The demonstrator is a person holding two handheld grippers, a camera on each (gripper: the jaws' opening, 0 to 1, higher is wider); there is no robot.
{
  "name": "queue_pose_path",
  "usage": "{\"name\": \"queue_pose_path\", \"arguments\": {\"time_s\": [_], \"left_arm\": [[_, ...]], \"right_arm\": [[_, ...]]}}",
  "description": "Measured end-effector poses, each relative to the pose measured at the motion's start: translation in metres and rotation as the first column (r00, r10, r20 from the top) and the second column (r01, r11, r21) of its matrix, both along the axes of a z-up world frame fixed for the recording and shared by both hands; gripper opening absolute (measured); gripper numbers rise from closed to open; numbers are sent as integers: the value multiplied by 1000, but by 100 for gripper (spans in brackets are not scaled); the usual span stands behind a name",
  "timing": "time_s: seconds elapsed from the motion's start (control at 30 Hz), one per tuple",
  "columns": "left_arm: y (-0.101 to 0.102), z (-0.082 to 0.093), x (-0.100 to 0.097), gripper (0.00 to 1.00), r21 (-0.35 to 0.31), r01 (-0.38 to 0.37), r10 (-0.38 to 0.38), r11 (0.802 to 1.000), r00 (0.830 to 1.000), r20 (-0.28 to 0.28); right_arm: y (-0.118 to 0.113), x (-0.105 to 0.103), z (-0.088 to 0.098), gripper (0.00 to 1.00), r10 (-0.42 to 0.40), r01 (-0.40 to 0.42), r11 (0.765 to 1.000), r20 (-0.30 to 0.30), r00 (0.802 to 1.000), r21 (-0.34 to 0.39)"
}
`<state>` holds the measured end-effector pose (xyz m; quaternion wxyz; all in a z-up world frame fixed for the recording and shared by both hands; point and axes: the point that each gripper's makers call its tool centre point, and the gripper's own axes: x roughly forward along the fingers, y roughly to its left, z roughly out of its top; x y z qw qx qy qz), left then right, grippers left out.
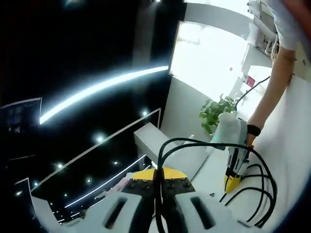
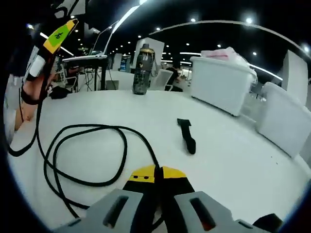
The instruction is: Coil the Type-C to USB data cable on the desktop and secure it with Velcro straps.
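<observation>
Left gripper view looks steeply rolled, close over the white worktop [image 1: 291, 145] toward the right gripper [image 1: 233, 182]; right gripper view looks level across it; both share the black cable [image 2: 87, 145]

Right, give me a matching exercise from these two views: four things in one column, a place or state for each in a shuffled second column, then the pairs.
Things:
1. black cable
2. Velcro strap
3. dark bottle
4. white bin

Places or states:
A. standing upright at the far side of the table
B. lying flat and loose on the table, beyond the right gripper
C. looped on the table and pinched in both grippers
D. sitting far right, with something pale piled on top

Pairs: 1-C, 2-B, 3-A, 4-D
</observation>
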<state>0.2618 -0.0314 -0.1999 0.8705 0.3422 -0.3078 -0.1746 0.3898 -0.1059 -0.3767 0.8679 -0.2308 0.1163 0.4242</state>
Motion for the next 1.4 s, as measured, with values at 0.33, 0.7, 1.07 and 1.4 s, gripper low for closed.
{"name": "queue_pose_path", "arguments": {"time_s": [0.33, 0.7, 1.07, 1.4], "left_arm": [[2, -7, 6, 5, 33, -36, 37, 999, 999, -18], [-1, 5, -7, 5, -6, 10, -10, 1000, 1000, 13], [-2, 4, -5, 5, 1, 6, -6, 1000, 1000, 11], [-2, -1, -1, 5, 9, -9, 10, 1000, 1000, -4]], "right_arm": [[9, -7, 44, 0, -1, -16, 993, 142, 990, 119], [1, 12, -1, 13, -41, 54, 990, -97, 994, 130], [13, -9, 0, 0, 15, -10, 995, 51, 999, -99], [12, -5, 55, 0, -19, -6, 993, 207, 978, 118]]}}
